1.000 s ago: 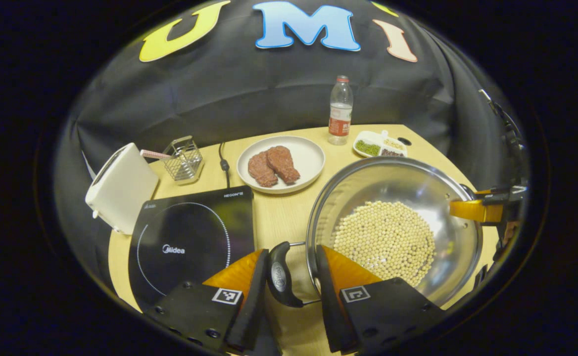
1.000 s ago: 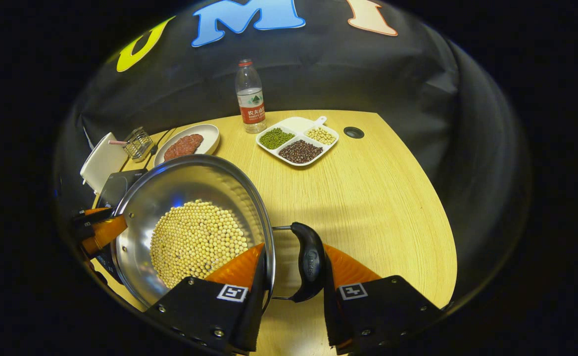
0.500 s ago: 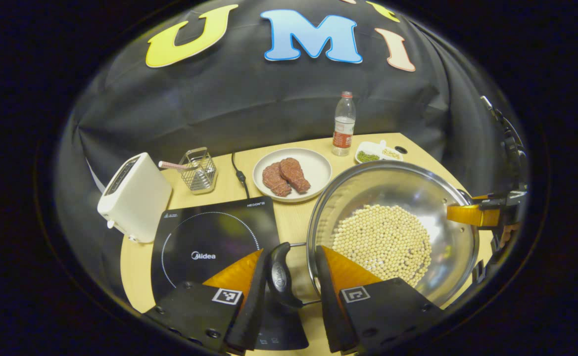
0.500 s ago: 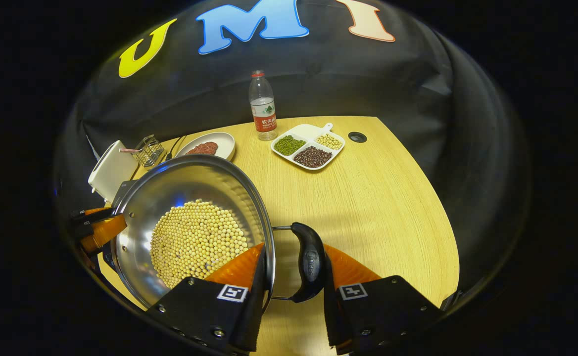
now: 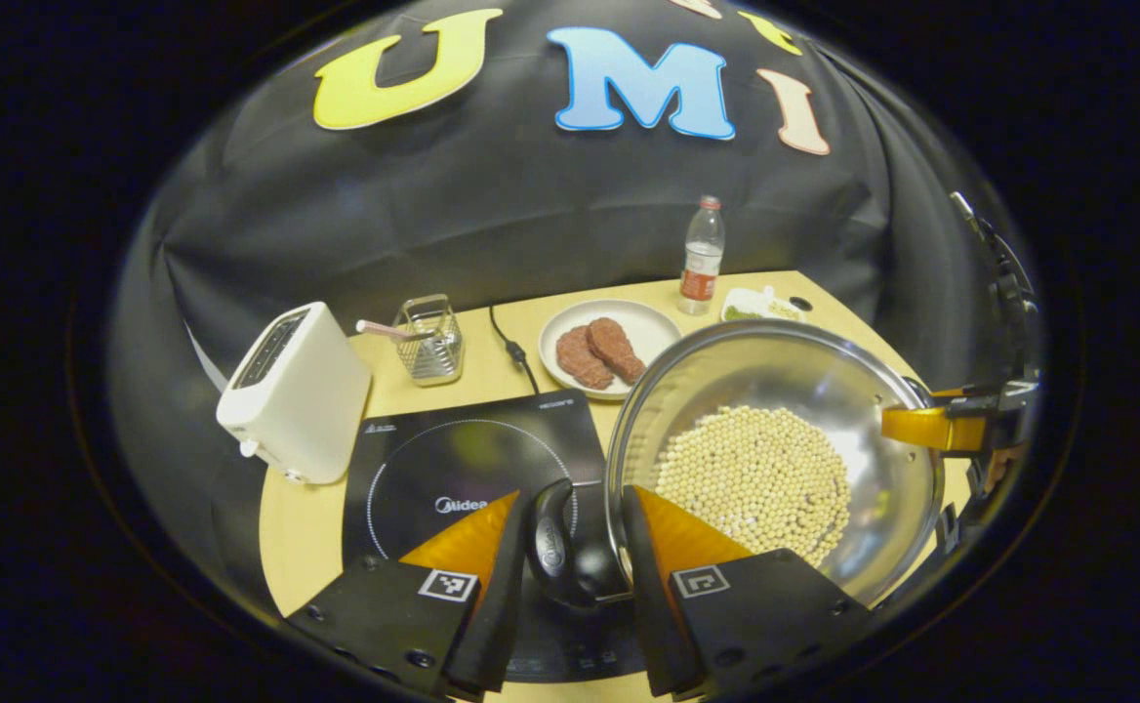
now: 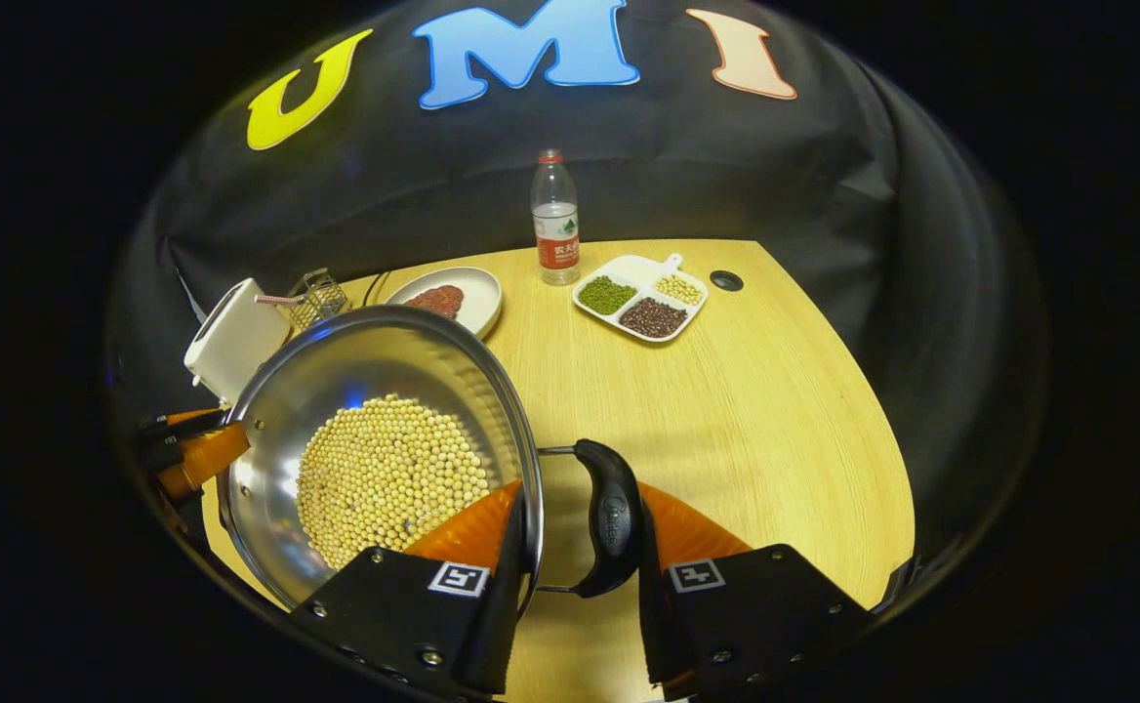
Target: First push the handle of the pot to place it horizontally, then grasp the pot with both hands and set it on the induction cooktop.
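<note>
We see pot (image 5: 775, 459) full of pale beans (image 5: 755, 478), held above surface (image 6: 726, 391) beside cooktop (image 5: 463, 469). Left claw (image 5: 565, 561), right claw (image 6: 575, 547) each pinching pot handle. Divided tray (image 6: 640, 298): green, dark, pale beans. Cooktop lettering too small to make out.

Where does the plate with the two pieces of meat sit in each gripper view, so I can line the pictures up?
Left gripper view: the plate of meat sits just above centre, behind the cooktop, left of the pot's rim.
Right gripper view: the plate is upper left, partly behind the pot's far rim.
Shared landmark: the water bottle, right of the plate in both.
</note>
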### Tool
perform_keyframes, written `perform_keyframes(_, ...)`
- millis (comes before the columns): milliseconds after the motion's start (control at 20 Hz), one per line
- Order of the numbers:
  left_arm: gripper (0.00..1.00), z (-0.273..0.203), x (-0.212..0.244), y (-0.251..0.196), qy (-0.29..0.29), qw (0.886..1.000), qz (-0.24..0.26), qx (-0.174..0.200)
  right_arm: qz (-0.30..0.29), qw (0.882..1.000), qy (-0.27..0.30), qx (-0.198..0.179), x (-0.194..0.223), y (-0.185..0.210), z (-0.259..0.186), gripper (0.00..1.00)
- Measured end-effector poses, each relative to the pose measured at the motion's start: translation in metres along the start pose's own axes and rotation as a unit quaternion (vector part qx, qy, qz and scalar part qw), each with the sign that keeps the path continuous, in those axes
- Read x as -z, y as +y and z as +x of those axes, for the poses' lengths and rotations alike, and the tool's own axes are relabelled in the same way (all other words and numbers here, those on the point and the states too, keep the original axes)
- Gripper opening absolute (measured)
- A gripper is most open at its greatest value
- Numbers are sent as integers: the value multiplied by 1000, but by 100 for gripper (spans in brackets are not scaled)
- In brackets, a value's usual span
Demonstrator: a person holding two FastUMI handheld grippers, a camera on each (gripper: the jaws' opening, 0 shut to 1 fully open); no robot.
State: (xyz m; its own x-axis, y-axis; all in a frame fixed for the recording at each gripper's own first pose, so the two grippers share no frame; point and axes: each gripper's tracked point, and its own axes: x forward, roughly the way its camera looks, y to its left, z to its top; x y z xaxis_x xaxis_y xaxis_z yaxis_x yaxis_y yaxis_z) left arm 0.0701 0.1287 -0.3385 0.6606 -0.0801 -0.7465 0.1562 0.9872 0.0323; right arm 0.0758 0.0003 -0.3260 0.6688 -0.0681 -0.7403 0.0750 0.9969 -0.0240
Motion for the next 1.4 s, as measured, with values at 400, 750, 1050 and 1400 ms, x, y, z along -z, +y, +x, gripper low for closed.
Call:
perform_keyframes(400, 59, -6, 4, 55, -1, 1000, -10, -3, -1, 1000, -2, -4, -2, 56, 3, 52)
perform_keyframes(750, 55, -8, 11, 99, 3, 1000, -23, -18, -12, 1000, 2, -18, -7, 99, 16, 52)
perform_keyframes(1050, 59, -6, 16, 130, 8, 999, -29, -28, -18, 1000, 8, -24, -11, 128, 26, 52)
perform_keyframes(1400, 59, 2, 23, 161, 14, 999, -34, -33, -20, 999, 16, -25, -11, 158, 37, 52)
